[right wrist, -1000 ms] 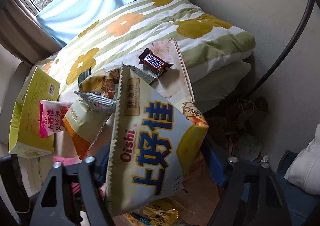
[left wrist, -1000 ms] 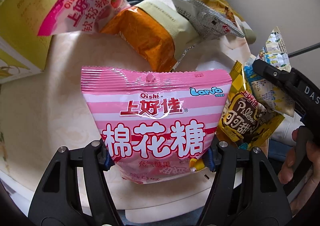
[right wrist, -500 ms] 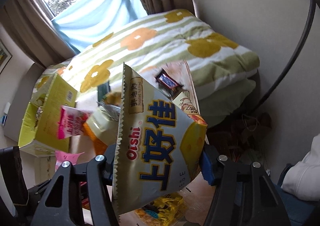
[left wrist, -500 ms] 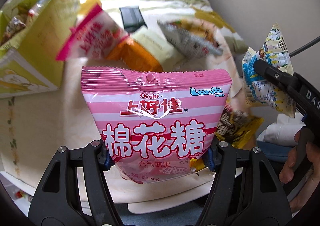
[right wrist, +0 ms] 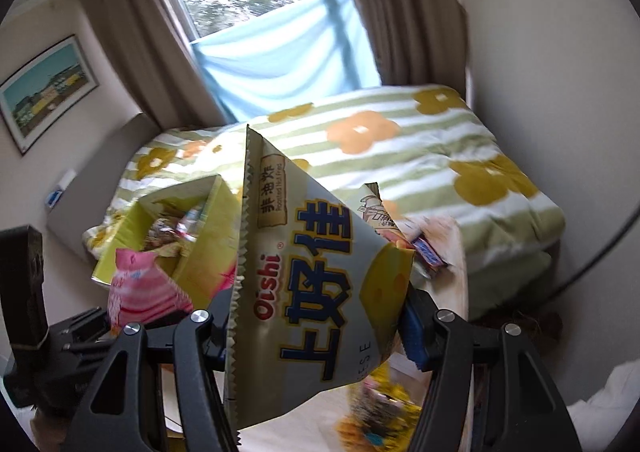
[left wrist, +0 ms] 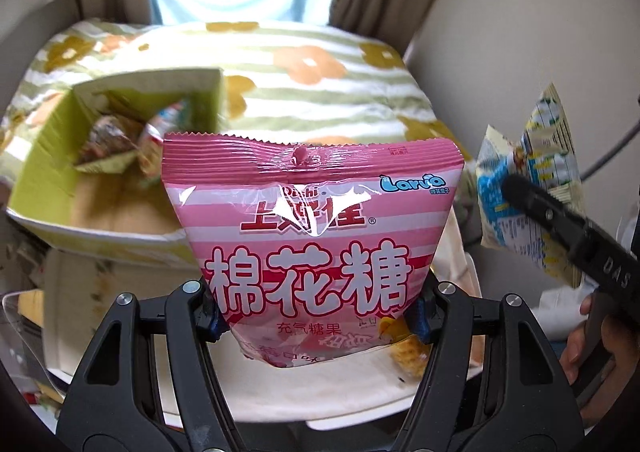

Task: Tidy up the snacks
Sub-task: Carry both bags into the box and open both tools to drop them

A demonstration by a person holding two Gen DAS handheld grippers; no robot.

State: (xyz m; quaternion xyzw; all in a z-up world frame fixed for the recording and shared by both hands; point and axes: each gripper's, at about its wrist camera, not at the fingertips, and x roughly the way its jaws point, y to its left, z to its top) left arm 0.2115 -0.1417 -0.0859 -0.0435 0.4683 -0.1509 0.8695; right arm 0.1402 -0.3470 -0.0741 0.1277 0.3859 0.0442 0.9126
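your left gripper (left wrist: 316, 316) stays clamped on the pink bag (left wrist: 312, 236), your right gripper (right wrist: 316, 328) on the white bag (right wrist: 316, 292). both have risen off the table (left wrist: 340, 392); beyond, the green box (left wrist: 52, 171) now shows its open top, so drop them in next.

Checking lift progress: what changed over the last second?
Both grippers lifted their bags off the table toward the green box. The left gripper kept the pink marshmallow bag; the right gripper kept the cream Oishi bag. Both grips unchanged.
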